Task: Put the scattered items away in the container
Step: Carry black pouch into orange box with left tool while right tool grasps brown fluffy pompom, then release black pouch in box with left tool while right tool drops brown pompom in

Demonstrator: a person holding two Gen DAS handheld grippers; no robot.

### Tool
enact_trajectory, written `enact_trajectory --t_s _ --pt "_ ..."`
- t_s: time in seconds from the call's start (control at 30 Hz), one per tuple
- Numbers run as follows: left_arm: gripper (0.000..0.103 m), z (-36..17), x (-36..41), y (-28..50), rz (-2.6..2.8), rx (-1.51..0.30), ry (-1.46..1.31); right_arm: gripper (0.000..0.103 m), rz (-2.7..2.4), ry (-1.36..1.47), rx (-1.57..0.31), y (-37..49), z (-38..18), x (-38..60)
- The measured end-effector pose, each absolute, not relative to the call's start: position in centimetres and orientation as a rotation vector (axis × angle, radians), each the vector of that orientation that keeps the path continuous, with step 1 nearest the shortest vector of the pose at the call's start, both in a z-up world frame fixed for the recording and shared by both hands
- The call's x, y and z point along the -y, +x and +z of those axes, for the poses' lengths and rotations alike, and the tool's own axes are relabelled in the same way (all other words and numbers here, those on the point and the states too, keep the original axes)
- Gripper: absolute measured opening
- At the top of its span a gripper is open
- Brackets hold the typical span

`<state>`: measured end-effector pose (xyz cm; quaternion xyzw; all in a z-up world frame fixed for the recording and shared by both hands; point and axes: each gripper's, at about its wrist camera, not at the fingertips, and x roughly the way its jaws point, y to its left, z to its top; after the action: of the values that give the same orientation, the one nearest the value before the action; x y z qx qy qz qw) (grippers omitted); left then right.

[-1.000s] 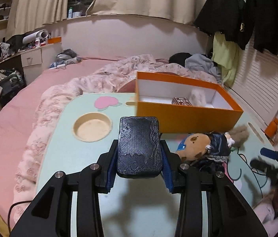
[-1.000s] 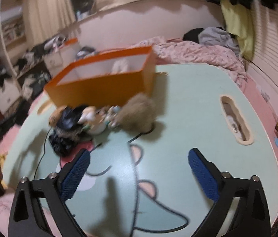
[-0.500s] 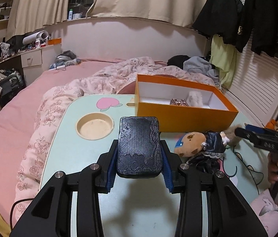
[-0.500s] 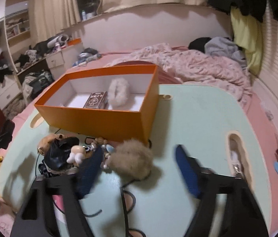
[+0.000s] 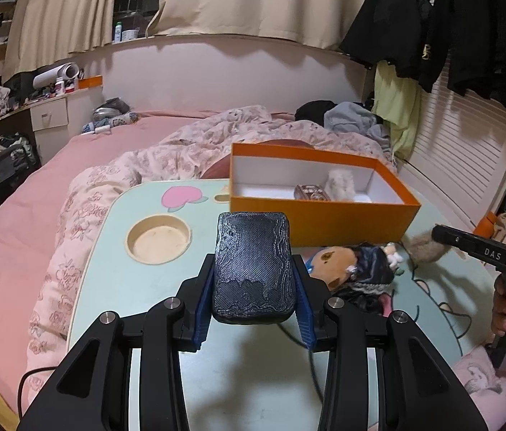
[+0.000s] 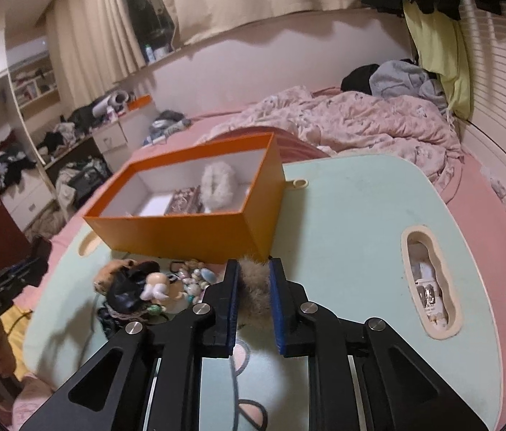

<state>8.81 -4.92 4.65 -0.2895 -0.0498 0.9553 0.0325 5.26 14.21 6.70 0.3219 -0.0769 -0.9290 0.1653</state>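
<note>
Left gripper (image 5: 253, 309) is closed on a black textured case (image 5: 253, 269), held upright at centre frame, above the table (image 5: 116, 287) and short of the orange box (image 5: 325, 222) at upper right of centre. Right gripper (image 6: 253, 301) has its blue pads pressed into a brown fur pompom (image 6: 253, 280) at lower centre, just in front of the box's near corner (image 6: 260, 248); whether the pompom is off the table yet cannot be told. Box already contains a small patterned box (image 6: 184, 199) and a white fluffy item (image 6: 217, 185). Risks, as judged: the fur compresses, so the grip may hold only fluff and let go on the lift; a dark cord (image 6: 233, 370) runs under the right gripper and could be attached or snag; the near wall stands right ahead, so a low carry would hit it or shove the box. The plush doll (image 6: 127, 285) and small trinkets (image 6: 192, 278) lie touching at left of the pompom and could be dragged. Open room: bare table to the right up to the slot cutout (image 6: 432, 280); box interior is free at its left half. Both grippers heading for one box may crowd each other.
</note>
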Motion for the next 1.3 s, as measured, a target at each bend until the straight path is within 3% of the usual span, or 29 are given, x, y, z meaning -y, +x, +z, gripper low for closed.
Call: enact_trajectory --t_s 0.2,0.43,0.8,0.87,0.9,1.0,1.07,1.3 --pt "0.04 7.2 3.9 7.5 2.89 0.149 -0.816 0.016 -2.611 0.835 0.262 5.2 9.6 -14.3" --pt "0.04 10.1 0.9 2.3 2.808 0.094 -0.789 0.016 -2.622 0.749 0.172 1.6 12.8 -11.6" --pt "0.041 6.5 0.2 -5.0 2.818 0.107 -1.008 0.016 -2.705 0.843 0.033 -4.5 9.6 -8.1" --pt "0.044 6.0 0.2 -5.2 2.802 0.091 -1.05 0.019 -2.725 0.856 0.018 -4.9 9.1 -8.0" --pt "0.053 5.8 0.2 -5.2 2.794 0.085 -1.062 0.022 -2.731 0.866 0.021 -5.1 8.9 -8.1" --pt "0.07 5.8 0.1 -4.6 2.811 0.09 -1.026 0.042 -2.747 0.852 0.026 -4.7 8.7 -8.4" --pt "0.071 6.1 0.2 -4.1 2.826 0.099 -1.0 0.049 -2.772 0.819 0.002 -4.0 9.0 -8.4" --pt "0.071 8.2 1.2 -1.5 2.81 0.167 -0.958 0.049 -2.767 0.797 -0.045 -1.1 10.1 -8.4"
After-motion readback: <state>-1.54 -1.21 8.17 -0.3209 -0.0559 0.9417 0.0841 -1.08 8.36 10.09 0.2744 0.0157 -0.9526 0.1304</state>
